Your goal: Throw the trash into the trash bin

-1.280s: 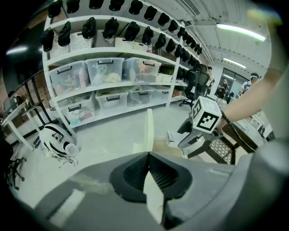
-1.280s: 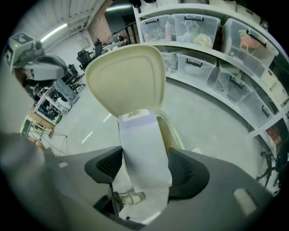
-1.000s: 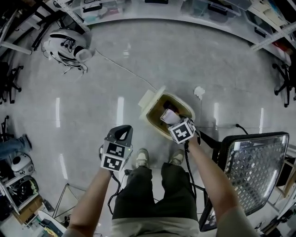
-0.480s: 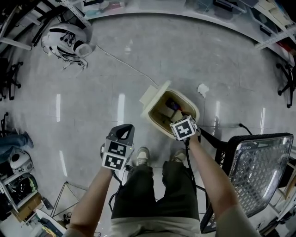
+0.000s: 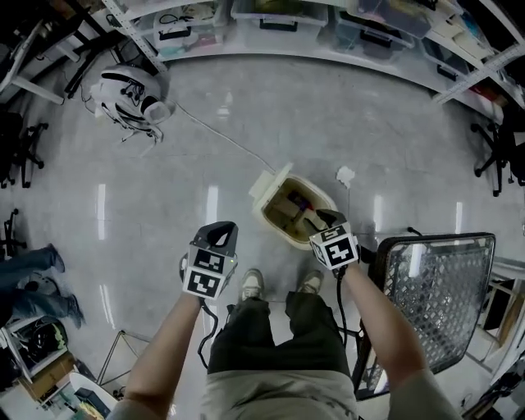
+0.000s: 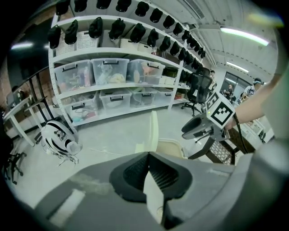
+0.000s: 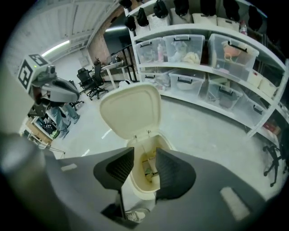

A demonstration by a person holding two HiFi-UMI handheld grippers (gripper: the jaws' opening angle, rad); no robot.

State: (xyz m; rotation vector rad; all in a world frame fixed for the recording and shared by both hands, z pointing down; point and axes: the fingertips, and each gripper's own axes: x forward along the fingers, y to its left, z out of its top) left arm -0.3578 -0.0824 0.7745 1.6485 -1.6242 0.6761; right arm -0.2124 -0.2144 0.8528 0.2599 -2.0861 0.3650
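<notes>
The cream trash bin stands on the floor in front of my feet, its lid flipped up. Some trash lies inside it. My right gripper hovers over the bin's near rim; its jaws are closing with nothing between them, and in the right gripper view the bin's inside shows through the gap below the raised lid. My left gripper hangs left of the bin, shut and empty. A crumpled white paper lies on the floor behind the bin.
A metal mesh chair stands close on my right. A white helmet-like object with a cable sits at far left. Shelves with plastic storage boxes line the far wall. Office chairs stand at both sides.
The white crumpled piece at my right gripper's tips over the bin is gone from there. Both grippers have risen, and the right jaws are narrower than before.
</notes>
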